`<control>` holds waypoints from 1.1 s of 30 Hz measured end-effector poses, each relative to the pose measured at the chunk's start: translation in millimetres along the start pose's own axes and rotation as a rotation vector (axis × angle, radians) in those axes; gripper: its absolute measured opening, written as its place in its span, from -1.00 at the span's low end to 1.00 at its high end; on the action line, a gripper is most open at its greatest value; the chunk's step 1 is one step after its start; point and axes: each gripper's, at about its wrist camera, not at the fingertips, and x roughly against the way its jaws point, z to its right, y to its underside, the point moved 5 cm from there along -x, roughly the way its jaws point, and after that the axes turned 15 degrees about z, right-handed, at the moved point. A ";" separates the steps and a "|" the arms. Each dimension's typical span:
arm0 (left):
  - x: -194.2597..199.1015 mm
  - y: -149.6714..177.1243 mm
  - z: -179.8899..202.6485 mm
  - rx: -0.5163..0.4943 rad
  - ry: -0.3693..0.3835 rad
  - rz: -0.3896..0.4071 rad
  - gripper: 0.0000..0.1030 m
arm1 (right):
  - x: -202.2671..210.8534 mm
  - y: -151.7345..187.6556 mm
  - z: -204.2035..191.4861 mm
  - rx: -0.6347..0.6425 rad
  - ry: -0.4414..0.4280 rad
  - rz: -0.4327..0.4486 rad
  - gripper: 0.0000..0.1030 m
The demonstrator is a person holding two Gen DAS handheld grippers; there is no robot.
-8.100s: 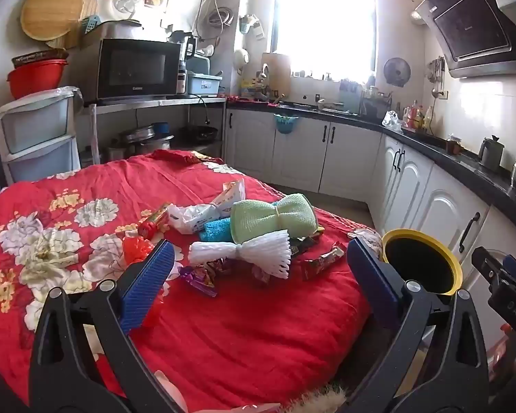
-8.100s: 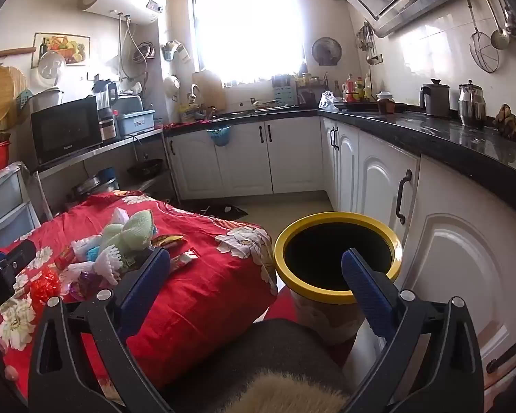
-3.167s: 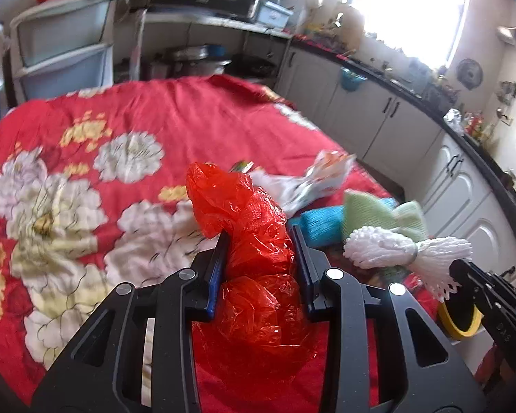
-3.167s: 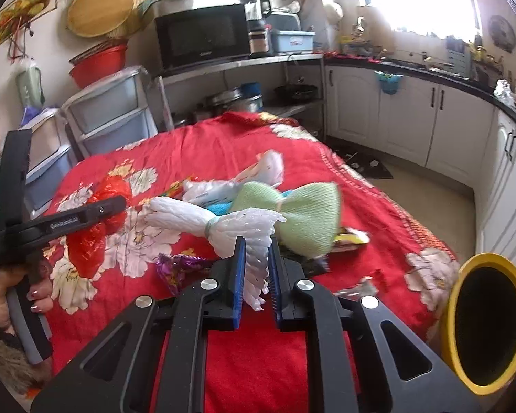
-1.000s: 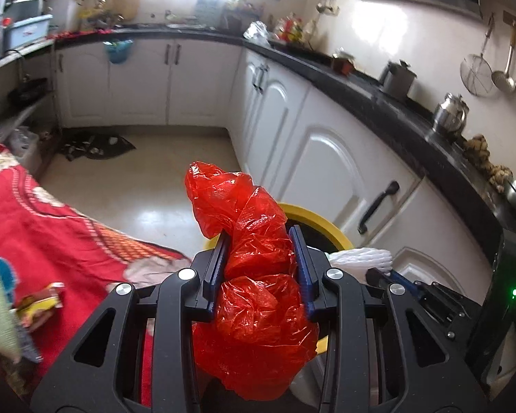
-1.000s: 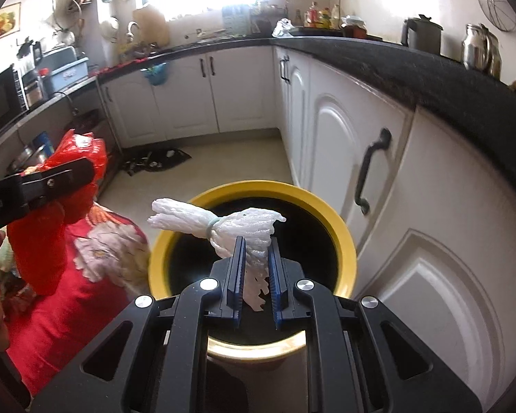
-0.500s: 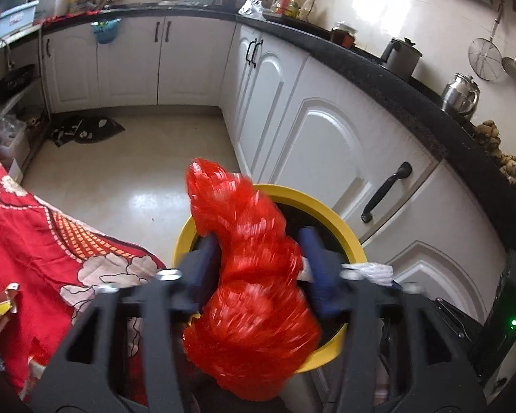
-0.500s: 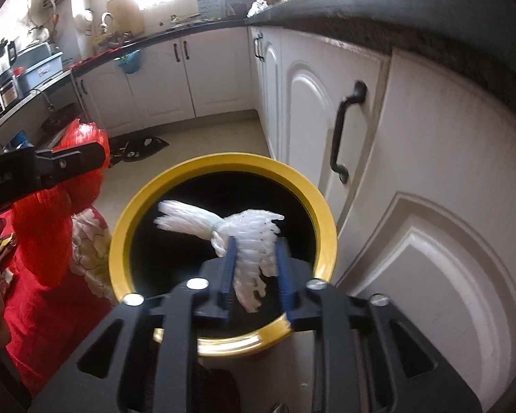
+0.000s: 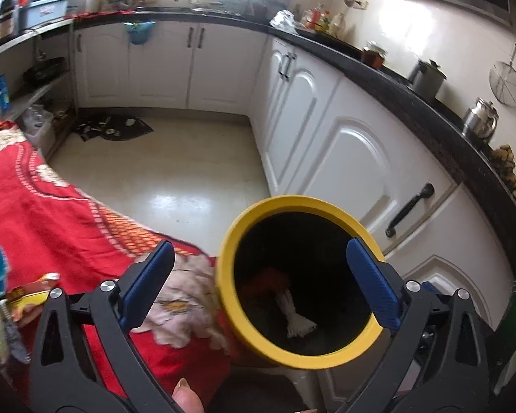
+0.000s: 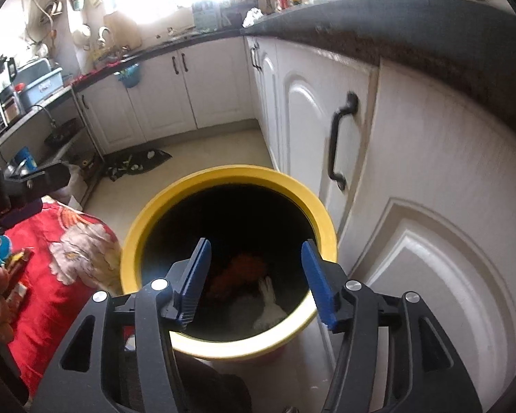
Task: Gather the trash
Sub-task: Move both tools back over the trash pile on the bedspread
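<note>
A kitchen seen from two handheld grippers, both aimed down into a yellow-rimmed bin (image 9: 223, 296) that stands on the floor between a red flowered cloth (image 9: 44, 213) and white cabinets (image 9: 354, 158). The left gripper (image 9: 258, 285) has just been opening; its blue fingers (image 9: 148, 282) are spread wide on either side of the bin's mouth with nothing between them. The right gripper (image 10: 256, 278) has also just been opening, and its fingers (image 10: 196, 278) stand apart and empty. Deep inside the dark bin lie a crumpled red plastic bag (image 10: 240, 272) and, touching it, a white foam net (image 10: 270, 304). More wrappers (image 9: 27, 296) lie on the cloth at the left edge.
</note>
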 end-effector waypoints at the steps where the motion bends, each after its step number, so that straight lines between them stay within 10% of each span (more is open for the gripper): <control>1: 4.8 -2.4 -3.6 0.001 -0.009 0.010 0.79 | 2.5 -2.4 -2.6 -0.001 -0.009 0.007 0.08; 33: 181.0 -36.2 -190.2 0.135 -0.387 0.269 0.79 | 86.8 -34.9 -203.8 0.157 -0.490 0.098 0.39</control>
